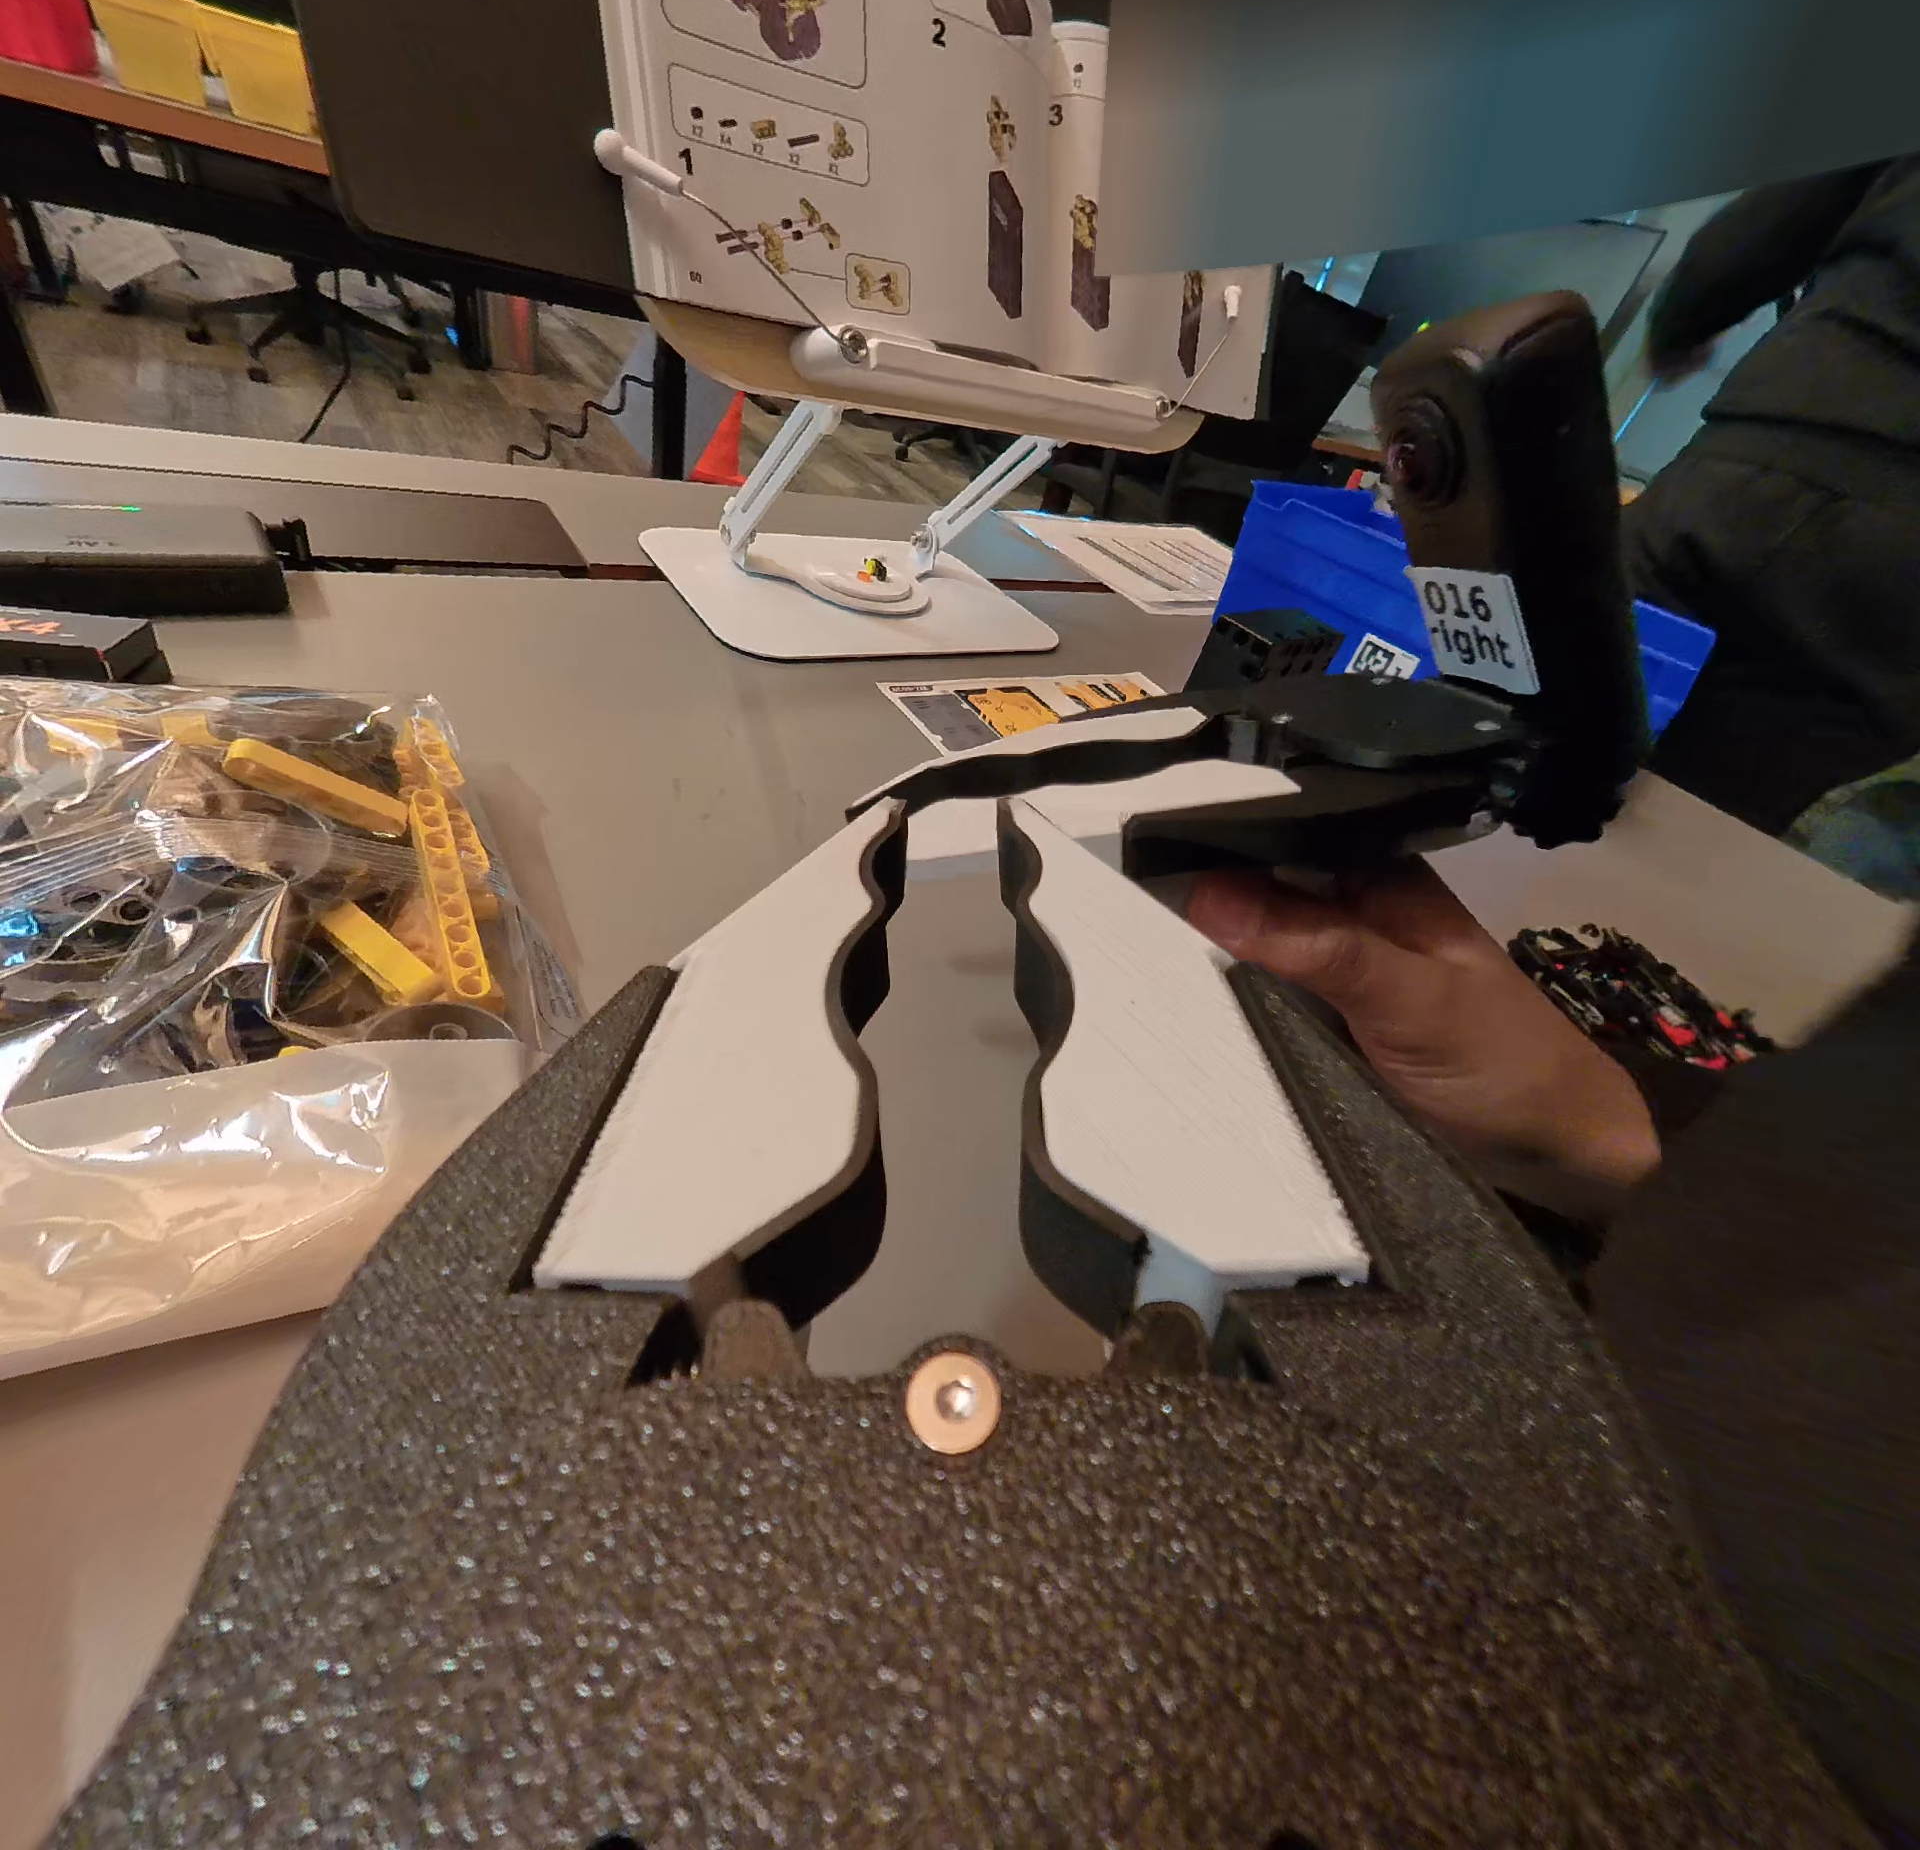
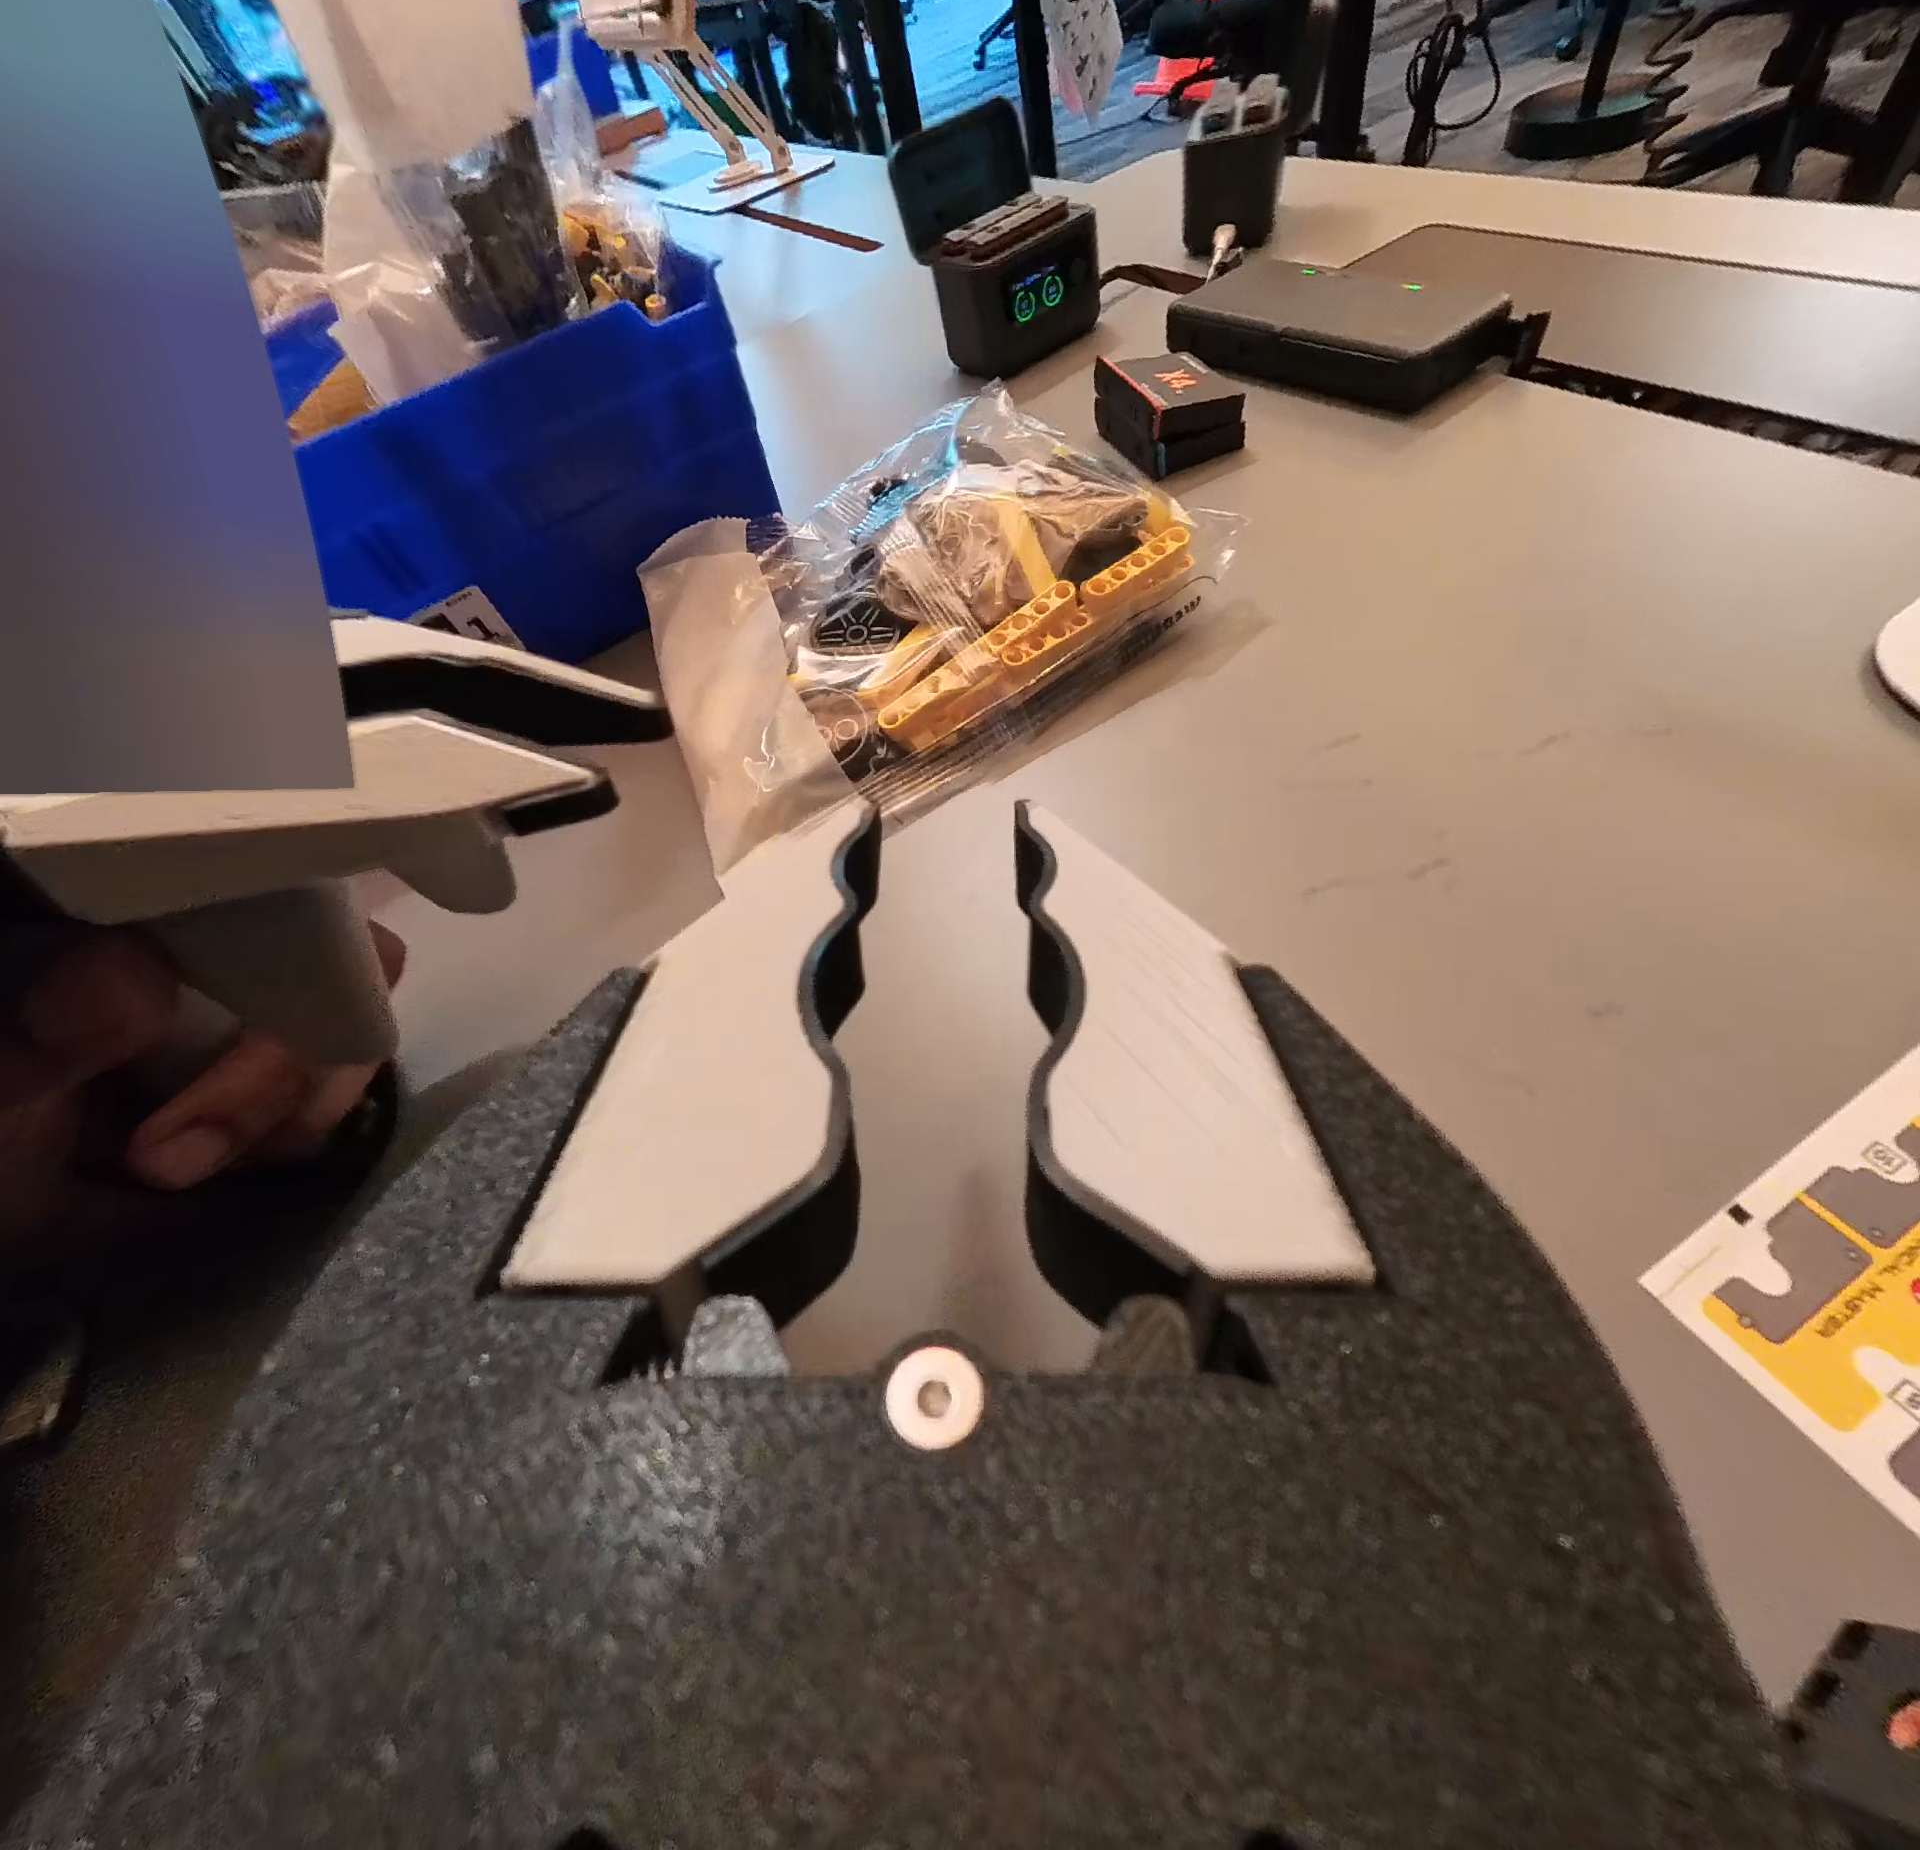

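My left gripper (image 1: 953,824) is open and empty, held a little above the grey table (image 1: 644,740). A clear bag of yellow and black building parts (image 1: 260,865) lies to its left. The right gripper's fingers (image 1: 1039,766) cross just past my left fingertips, with a hand (image 1: 1434,1021) holding that gripper. My right gripper (image 2: 945,834) is open and empty, tips just short of the same bag (image 2: 997,605). The left gripper's fingers (image 2: 468,772) show at the left of the right wrist view, apart and empty.
A white stand holds an open instruction booklet (image 1: 883,138) at the back. A blue bin (image 2: 540,450) holds more bags. A sticker sheet (image 2: 1818,1281), black cases (image 2: 997,262), small black boxes (image 2: 1169,408) and a pile of small black and red parts (image 1: 1631,990) lie around. There is about 6 cm between the tips of the two grippers.
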